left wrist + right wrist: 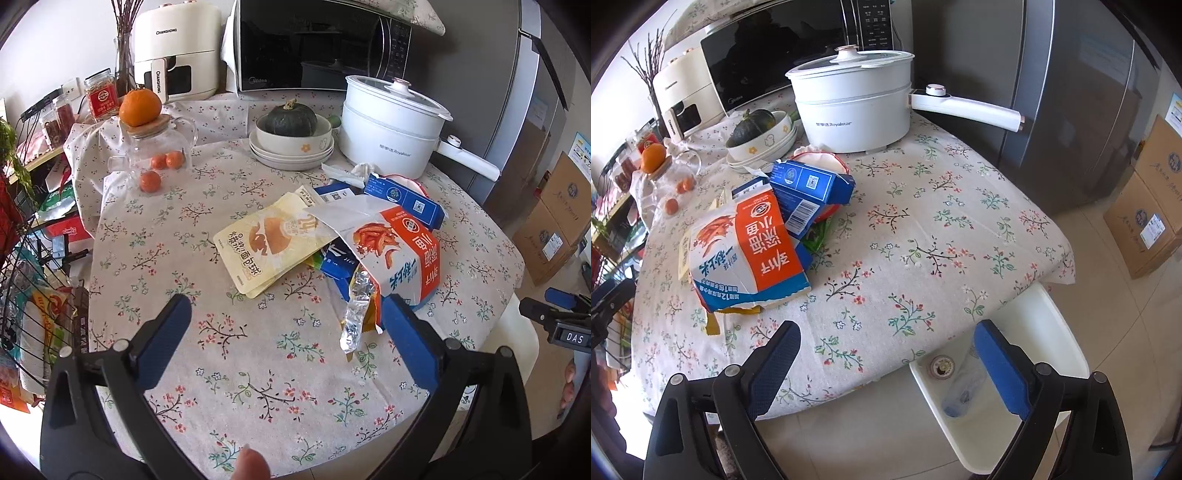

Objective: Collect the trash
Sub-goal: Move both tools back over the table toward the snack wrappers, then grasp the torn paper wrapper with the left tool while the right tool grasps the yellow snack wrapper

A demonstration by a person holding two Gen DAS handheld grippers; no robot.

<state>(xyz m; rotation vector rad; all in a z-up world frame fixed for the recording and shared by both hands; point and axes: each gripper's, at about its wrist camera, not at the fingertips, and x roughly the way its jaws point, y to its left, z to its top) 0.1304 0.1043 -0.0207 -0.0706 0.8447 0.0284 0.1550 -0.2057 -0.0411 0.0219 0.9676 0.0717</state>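
Observation:
A heap of trash lies on the floral tablecloth (229, 343): a torn orange-and-white snack box (397, 251) (750, 251), a pale yellow bread pouch (262, 240), blue cartons (404, 199) (812, 184) and a crumpled silver foil wrapper (356, 314). My left gripper (286, 332) is open and empty, just short of the heap, its right finger beside the foil wrapper. My right gripper (886, 365) is open and empty over the table's near edge, right of the snack box. A white bin (993, 387) holding a clear bottle stands below the edge.
A white electric pot (391, 122) (853, 107), stacked bowls with a green squash (291, 136), a glass teapot with an orange on top (155, 147), an air fryer (173, 51) and a microwave (317, 40) stand at the back. A wire rack (26, 280) is left; cardboard boxes (1148, 206) are right.

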